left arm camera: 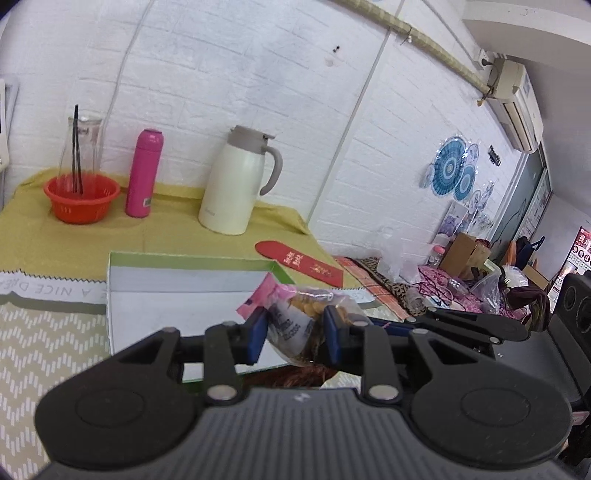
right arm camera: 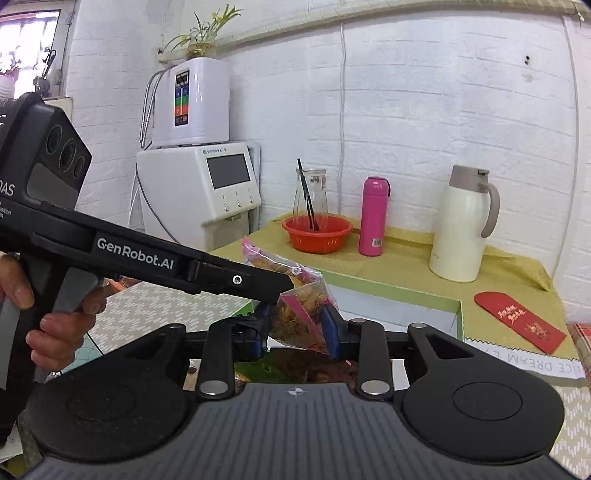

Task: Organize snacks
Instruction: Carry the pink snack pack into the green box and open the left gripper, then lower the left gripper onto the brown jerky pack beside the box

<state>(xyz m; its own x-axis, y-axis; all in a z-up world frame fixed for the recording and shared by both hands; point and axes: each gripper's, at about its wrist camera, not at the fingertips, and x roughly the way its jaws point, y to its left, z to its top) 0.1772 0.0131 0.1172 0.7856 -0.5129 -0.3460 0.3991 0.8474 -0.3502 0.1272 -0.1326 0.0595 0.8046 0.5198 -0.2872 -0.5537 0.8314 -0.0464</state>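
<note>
Pinching a clear snack bag (left arm camera: pixel 299 321) with pink trim, the left gripper (left arm camera: pixel 295 332) sits at the lower centre of its own frame, blue pads (left arm camera: pixel 256 338) pressed into the plastic from either side. Golden fried pieces show through the bag, which hangs over the open white box (left arm camera: pixel 155 295) with a green rim.

From the right wrist view, the right gripper (right arm camera: pixel 297 332) grips the same bag (right arm camera: pixel 301 314) at centre frame, its blue pads (right arm camera: pixel 332 332) squeezing the lower part. The left gripper (right arm camera: pixel 273 284) reaches in from the left edge as a long black arm, its tip meeting the bag's upper part, so both tools hold the bag together. A bare hand (right arm camera: pixel 55 314) wraps that tool's handle at the far left.

Behind the box (right arm camera: pixel 388 306), a yellow-green cloth (left arm camera: pixel 74 236) covers the table. On it, toward the upper left of the left wrist frame, stand a red basket (left arm camera: pixel 81 199) with a glass carafe (left arm camera: pixel 83 144) behind it, a pink flask (left arm camera: pixel 142 173) and a cream thermos jug (left arm camera: pixel 236 181). A red envelope (left arm camera: pixel 299 260) lies flat to the right of the box. Two white appliances (right arm camera: pixel 199 162) are stacked at the upper left of the right wrist frame, a potted plant (right arm camera: pixel 203 33) on top. An air conditioner (left arm camera: pixel 515 103) hangs at the upper right of the left wrist frame, above a cluttered surface (left arm camera: pixel 461 273).
</note>
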